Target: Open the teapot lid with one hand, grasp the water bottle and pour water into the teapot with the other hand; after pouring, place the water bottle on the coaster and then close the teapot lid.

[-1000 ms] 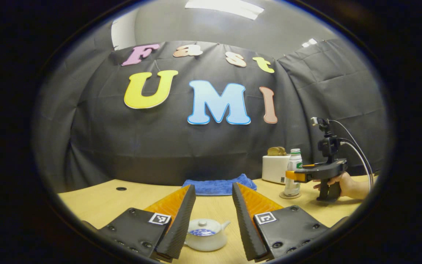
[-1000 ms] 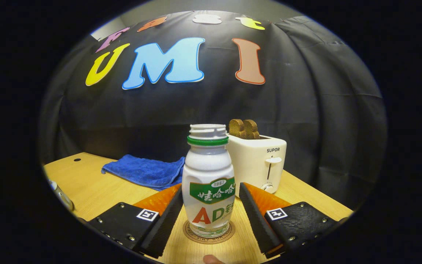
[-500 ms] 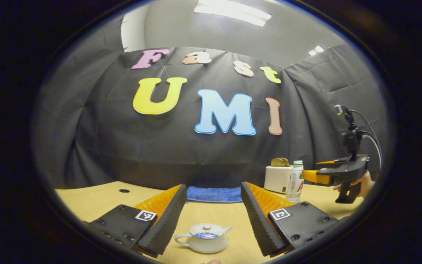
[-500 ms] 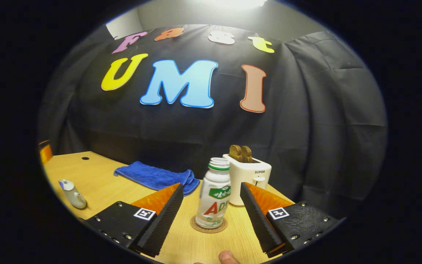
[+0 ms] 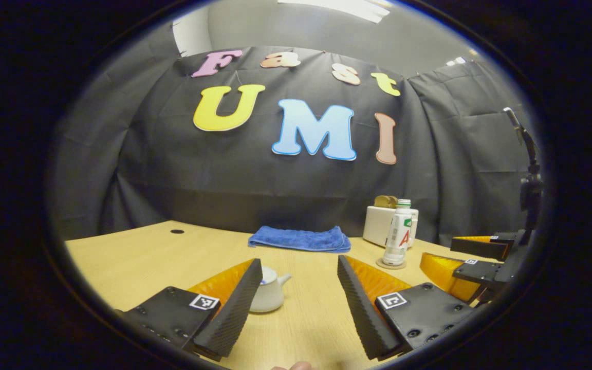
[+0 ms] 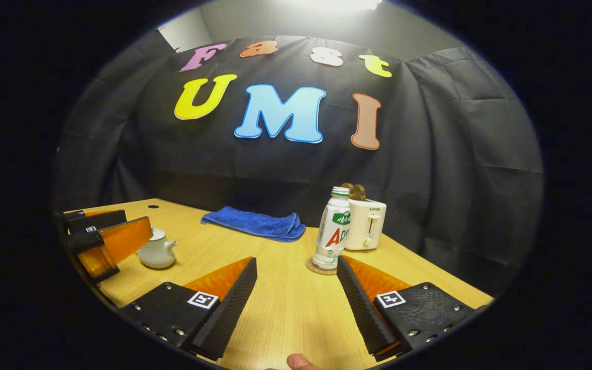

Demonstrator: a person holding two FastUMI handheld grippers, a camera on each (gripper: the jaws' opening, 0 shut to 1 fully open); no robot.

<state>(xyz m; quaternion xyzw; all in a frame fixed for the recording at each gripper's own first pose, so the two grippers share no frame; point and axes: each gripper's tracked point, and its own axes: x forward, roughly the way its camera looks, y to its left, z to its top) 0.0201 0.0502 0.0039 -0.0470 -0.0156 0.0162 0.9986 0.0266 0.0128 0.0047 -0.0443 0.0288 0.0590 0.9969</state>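
Left gripper view: my left gripper (image 5: 293,303) is spread wide and empty, teapot (image 5: 267,292) with lid on just ahead, behind its left finger. Right gripper (image 6: 296,303) gapes empty too; water bottle (image 6: 332,236) upright on coaster (image 6: 316,267), ahead and slightly right, so I judge left is nearer the teapot.

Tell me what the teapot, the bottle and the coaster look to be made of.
Teapot: glossy white, probably glazed ceramic.
Water bottle: milky, slightly see-through at the base, likely plastic, with a printed label.
Coaster: thin tan disc, perhaps cork or wood; too small to tell.
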